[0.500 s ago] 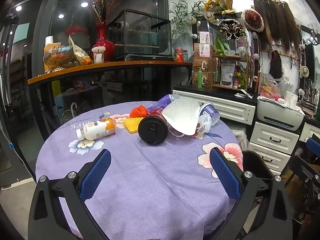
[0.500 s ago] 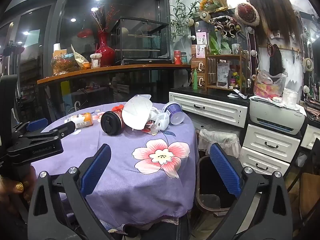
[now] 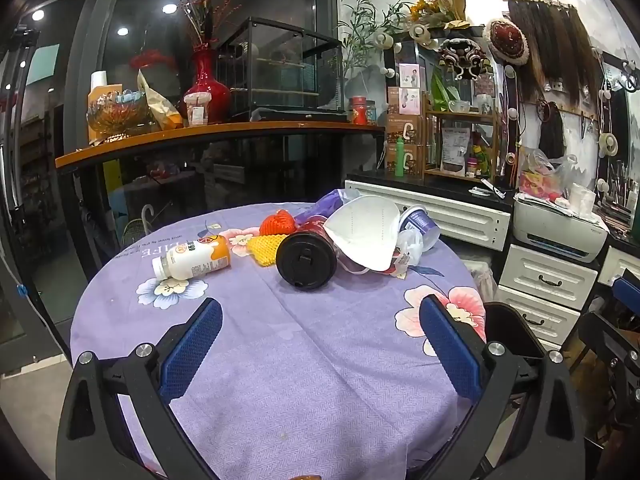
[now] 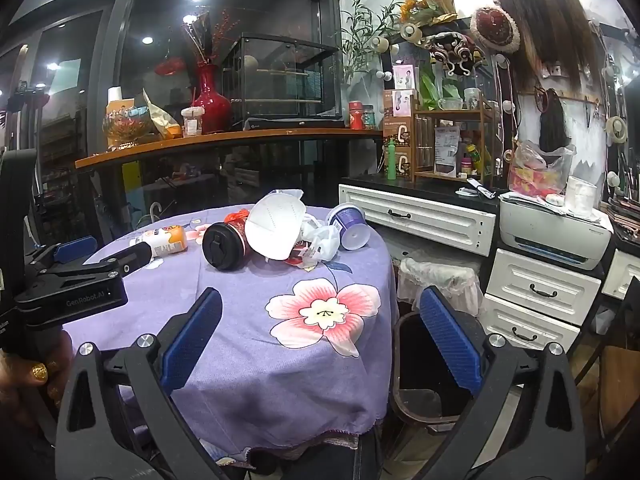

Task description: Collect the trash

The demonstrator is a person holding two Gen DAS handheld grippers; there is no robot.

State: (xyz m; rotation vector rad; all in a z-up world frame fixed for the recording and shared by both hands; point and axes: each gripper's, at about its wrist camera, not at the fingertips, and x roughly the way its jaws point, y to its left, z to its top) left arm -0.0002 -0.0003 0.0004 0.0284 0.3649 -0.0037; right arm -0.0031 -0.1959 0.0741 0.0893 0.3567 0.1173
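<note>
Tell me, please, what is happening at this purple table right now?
A person holds two grippers over a round table with a flowered purple cloth. The left gripper and right gripper are both open and empty. The trash lies untouched on the far side: a white bottle on its side, a black-lidded cup, a white face mask and a purple tub. A dark bin stands beside the table.

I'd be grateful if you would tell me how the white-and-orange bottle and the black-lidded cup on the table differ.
The white-and-orange bottle is pale with an orange end; the black-lidded cup is dark with a reddish body. The bottle lies apart from the rest, while the cup sits against the white mask in the pile. The bottle lies side-on to the left wrist camera; the cup points its lid at it. Both lie on their sides on the purple tablecloth.
</note>
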